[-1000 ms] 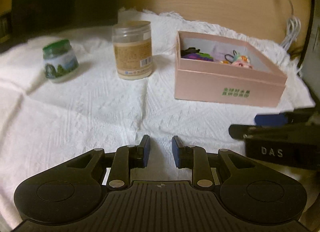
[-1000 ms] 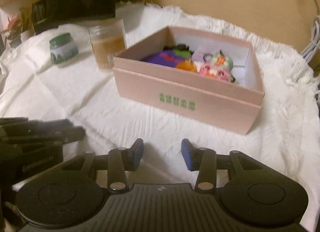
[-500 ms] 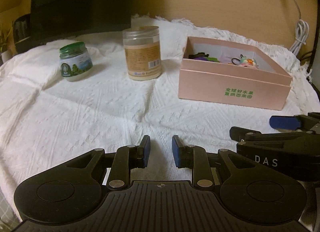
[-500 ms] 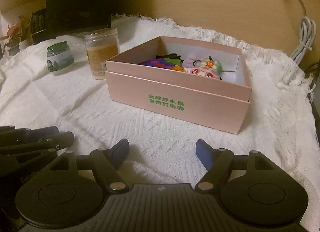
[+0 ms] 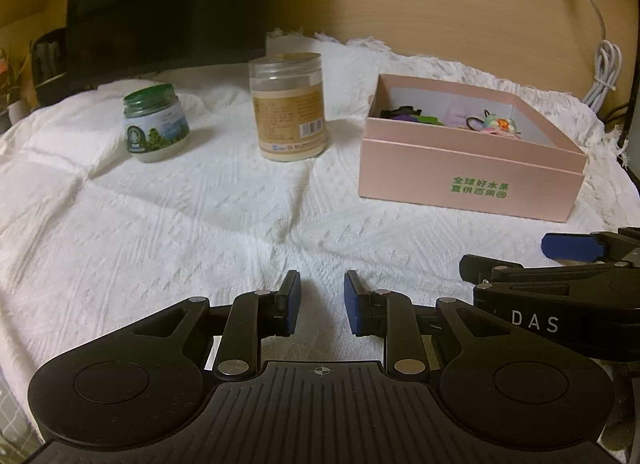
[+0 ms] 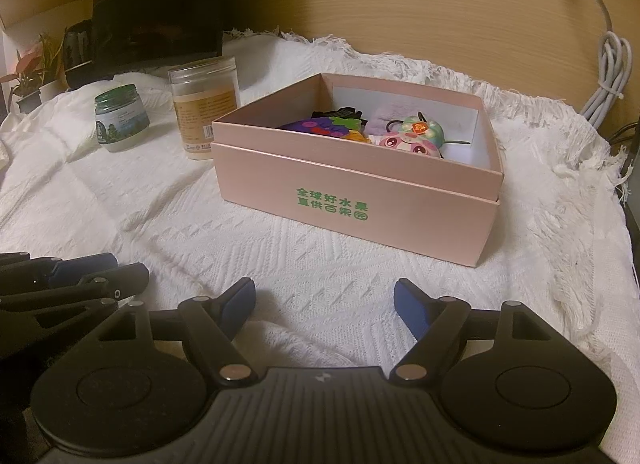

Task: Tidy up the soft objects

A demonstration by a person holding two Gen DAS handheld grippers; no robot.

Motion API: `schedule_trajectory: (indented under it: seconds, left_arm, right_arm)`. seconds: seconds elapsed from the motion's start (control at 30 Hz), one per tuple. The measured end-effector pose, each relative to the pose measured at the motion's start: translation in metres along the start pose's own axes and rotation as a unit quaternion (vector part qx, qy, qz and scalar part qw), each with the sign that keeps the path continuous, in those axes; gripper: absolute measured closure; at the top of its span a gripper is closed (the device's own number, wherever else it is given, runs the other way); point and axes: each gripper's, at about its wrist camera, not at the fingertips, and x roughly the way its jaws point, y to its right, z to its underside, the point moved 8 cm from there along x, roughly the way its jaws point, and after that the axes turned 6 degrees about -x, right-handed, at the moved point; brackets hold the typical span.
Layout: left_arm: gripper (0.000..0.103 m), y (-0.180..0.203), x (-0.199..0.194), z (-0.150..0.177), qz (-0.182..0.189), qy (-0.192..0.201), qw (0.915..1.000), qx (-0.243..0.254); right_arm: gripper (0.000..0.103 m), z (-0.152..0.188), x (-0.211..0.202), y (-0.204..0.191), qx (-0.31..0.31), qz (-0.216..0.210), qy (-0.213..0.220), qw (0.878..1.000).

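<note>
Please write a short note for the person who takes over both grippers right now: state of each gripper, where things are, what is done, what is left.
Left gripper: jaws slightly apart, empty, low over the white textured cloth.
Right gripper: jaws wide open, empty, facing the open pink cardboard box.
Done: the soft toys, a purple plush and a pink and green round plush among them, lie inside the box.
Standing left of the box: a tall clear plastic jar and a small green-lidded jar.
Left: no soft item shows outside the box; check before you stop.
</note>
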Motion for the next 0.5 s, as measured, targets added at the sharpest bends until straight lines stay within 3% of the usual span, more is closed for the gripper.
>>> schedule_trajectory:
  seconds: [0.5]
  left_arm:
    - [0.076,0.0003,-0.0001,0.0,0.001,0.0,1.0,0.0]
  right_arm:
    - [0.026,0.0002,0.0004,0.0001,0.0,0.0,0.0,1.0]
